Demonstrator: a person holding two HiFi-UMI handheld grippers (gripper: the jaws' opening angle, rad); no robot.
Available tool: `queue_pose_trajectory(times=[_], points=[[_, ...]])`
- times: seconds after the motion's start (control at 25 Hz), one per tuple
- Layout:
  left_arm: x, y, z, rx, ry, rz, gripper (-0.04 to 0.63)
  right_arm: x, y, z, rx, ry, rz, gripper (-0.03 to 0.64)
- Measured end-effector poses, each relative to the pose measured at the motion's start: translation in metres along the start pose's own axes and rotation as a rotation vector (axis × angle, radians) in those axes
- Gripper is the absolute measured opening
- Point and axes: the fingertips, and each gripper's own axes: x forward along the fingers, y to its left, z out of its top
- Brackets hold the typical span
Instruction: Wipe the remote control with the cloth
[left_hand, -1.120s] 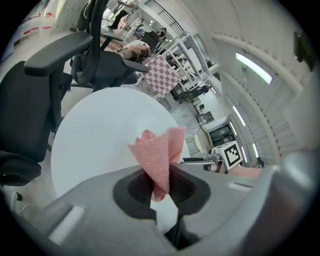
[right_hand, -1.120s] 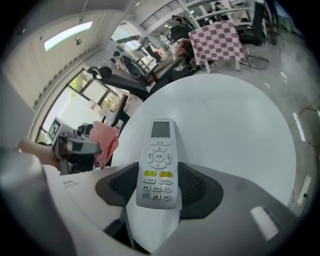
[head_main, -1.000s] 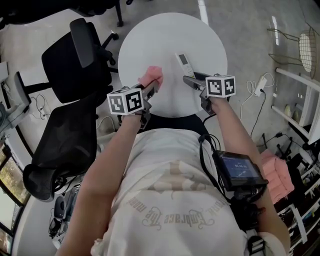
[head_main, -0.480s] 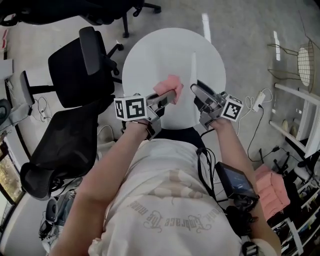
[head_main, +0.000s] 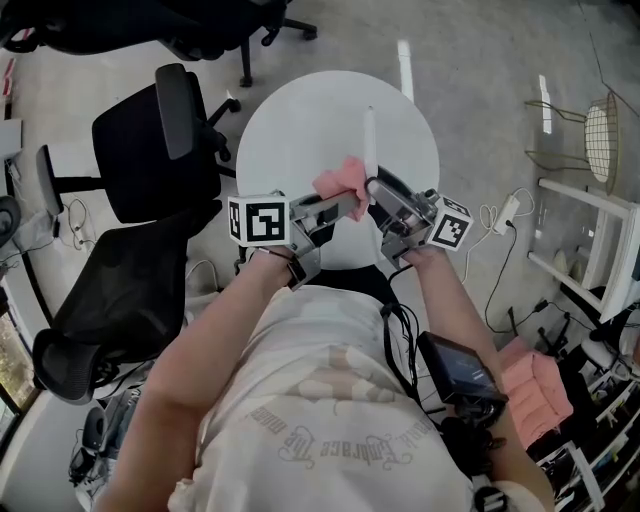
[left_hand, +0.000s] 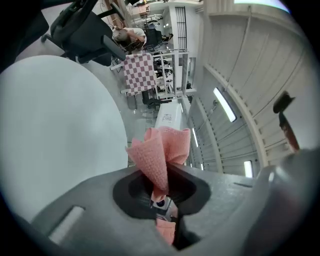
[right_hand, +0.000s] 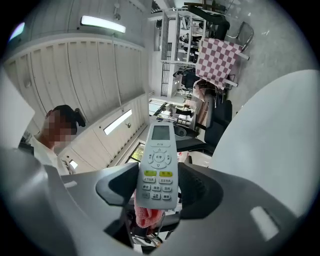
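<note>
A: Left claw?

B: Closed on the cloth. In the left gripper view the pink cloth sticks up out of the pinched jaws of the left claw, bunched into a loose cone.

A: Right claw?

B: Clamped on the remote control. The right gripper view shows the jaws of the right claw gripping the lower button end. The remote control faces the camera, with its screen end pointing away.

A: Where's the remote relative to the worktop?

B: Held up off it. From the head view it's edge-on, a thin white bar rising from the right claw over the round white worktop.

A: Do the cloth and remote meet?

B: They're very close. The two claws come together over the near edge of the worktop, and the cloth sits just beside the remote's lower end. The right gripper view shows a bit of pink cloth below the bottom of the remote. Can't tell for sure that they touch.

A: Anything else?

B: Two black office chairs on the floor to the left of the worktop. A person's forearm leads to the right claw.
</note>
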Motion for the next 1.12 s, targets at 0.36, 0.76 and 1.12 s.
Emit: queue_pose_trajectory(times=[0.36,0.76,1.12], points=[[-0.008,0.009,0.026,0.057,-0.040,0.045,0.041,0.008,0.003,-0.014,-0.005,0.097,0.016,0.256],[-0.006,-0.002,0.064,0.101,-0.080,0.019,0.041,0.006,-0.003,-0.023,-0.044,0.196,-0.009,0.256],[-0.017,-0.006,0.103,0.049,-0.180,0.003,0.041,0.005,0.002,-0.038,-0.062,0.280,0.016,0.256]])
